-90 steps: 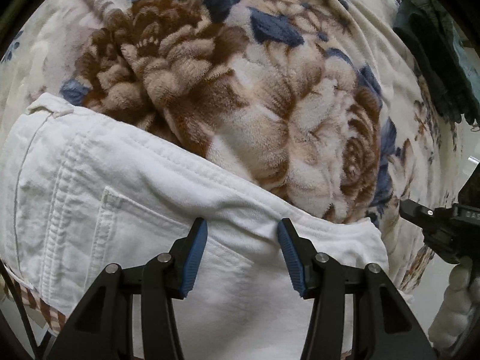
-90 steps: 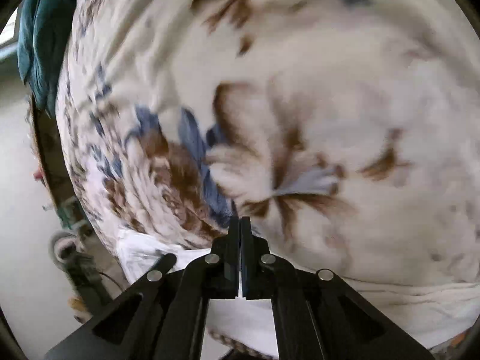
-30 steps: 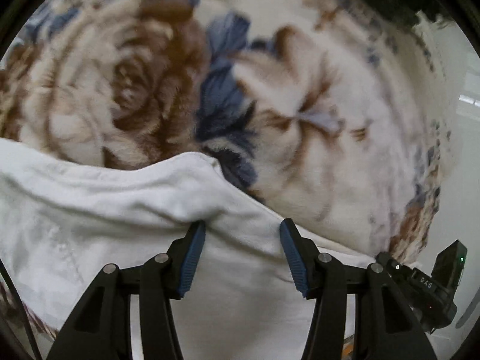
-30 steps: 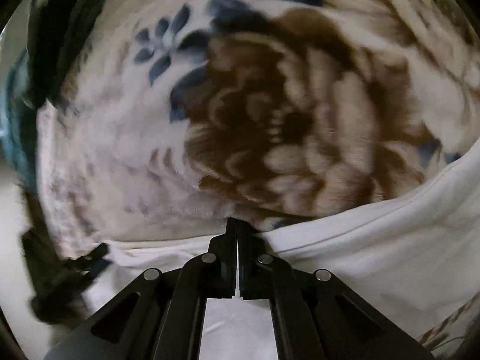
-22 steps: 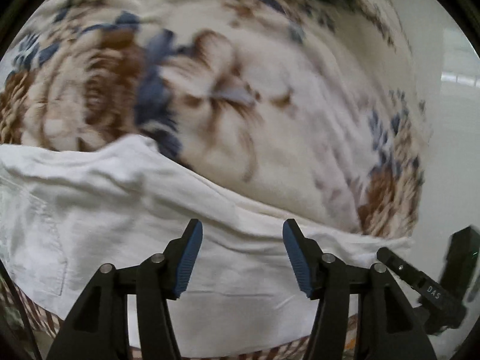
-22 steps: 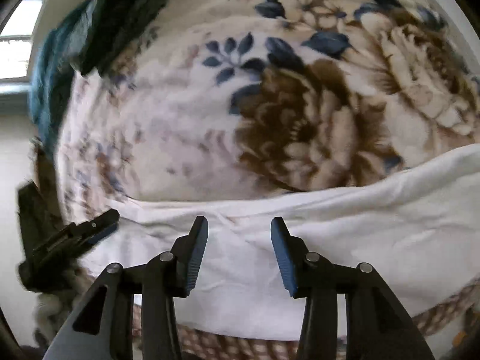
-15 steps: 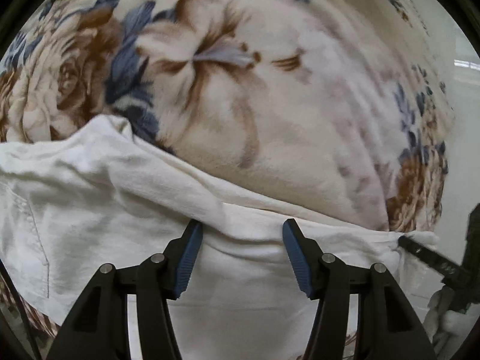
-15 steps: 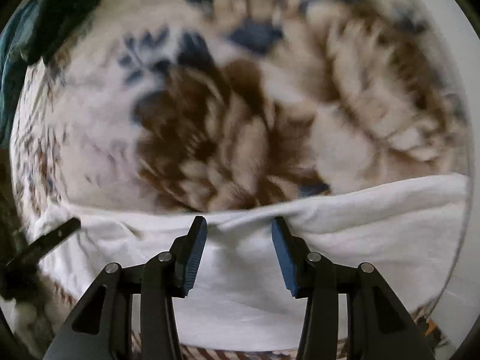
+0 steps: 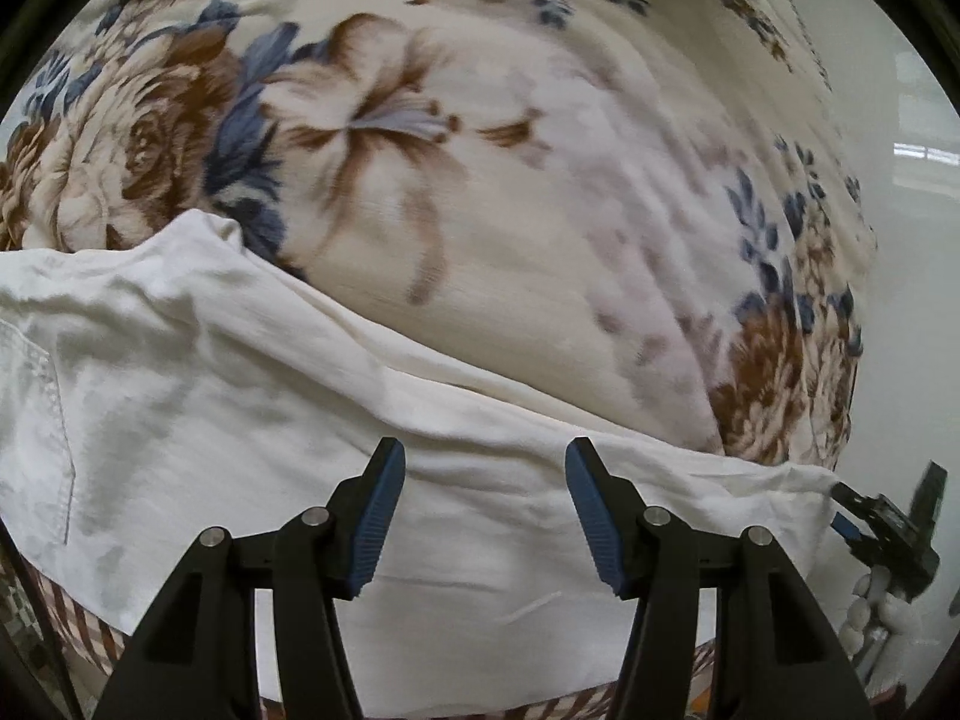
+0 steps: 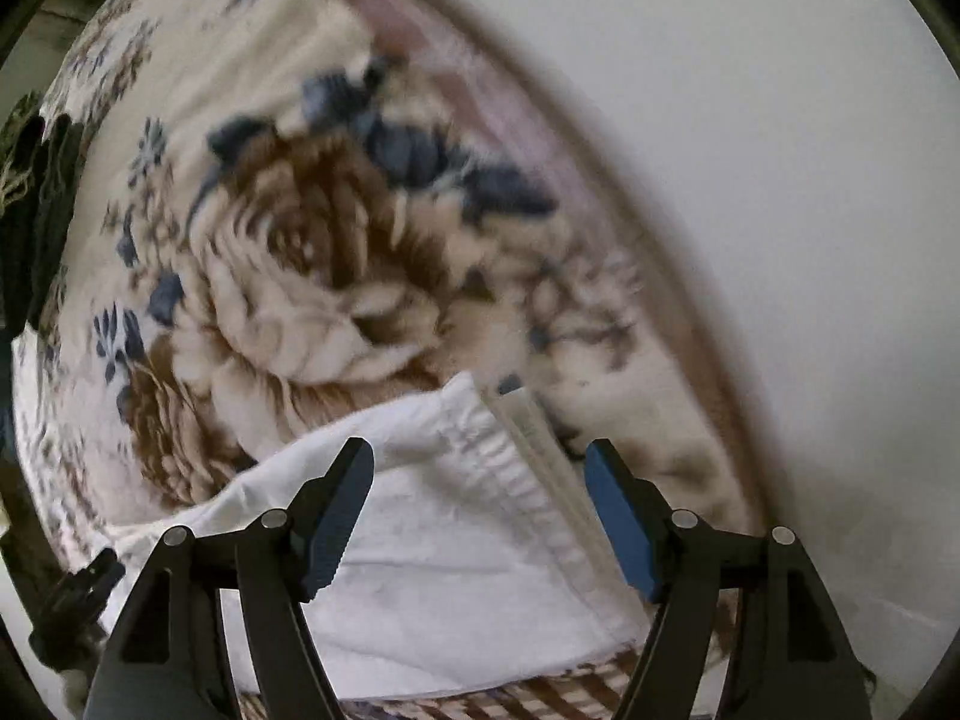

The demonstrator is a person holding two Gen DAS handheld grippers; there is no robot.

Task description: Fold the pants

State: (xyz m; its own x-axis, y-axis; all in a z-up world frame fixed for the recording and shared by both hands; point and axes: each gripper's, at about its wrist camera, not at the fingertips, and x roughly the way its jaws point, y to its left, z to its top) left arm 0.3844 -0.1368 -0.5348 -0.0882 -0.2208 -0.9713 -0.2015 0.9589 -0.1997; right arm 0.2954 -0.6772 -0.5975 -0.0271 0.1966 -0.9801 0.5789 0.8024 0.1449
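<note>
White pants lie folded lengthwise on a flowered blanket. In the left wrist view they stretch from the left edge to the lower right, with a stitched pocket at the far left. My left gripper is open and empty just above the cloth. In the right wrist view the hemmed leg ends of the pants lie stacked under my right gripper, which is open wide and empty. The right gripper also shows in the left wrist view at the pants' far right end.
The blanket covers a bed; its edge curves along a pale wall or floor on the right. Dark clothes lie at the far left. A brown checked sheet shows under the pants' near edge.
The right gripper, shut on the cloth a second ago, has opened and swung right to the leg ends. The left gripper stayed open and slid right along the pants.
</note>
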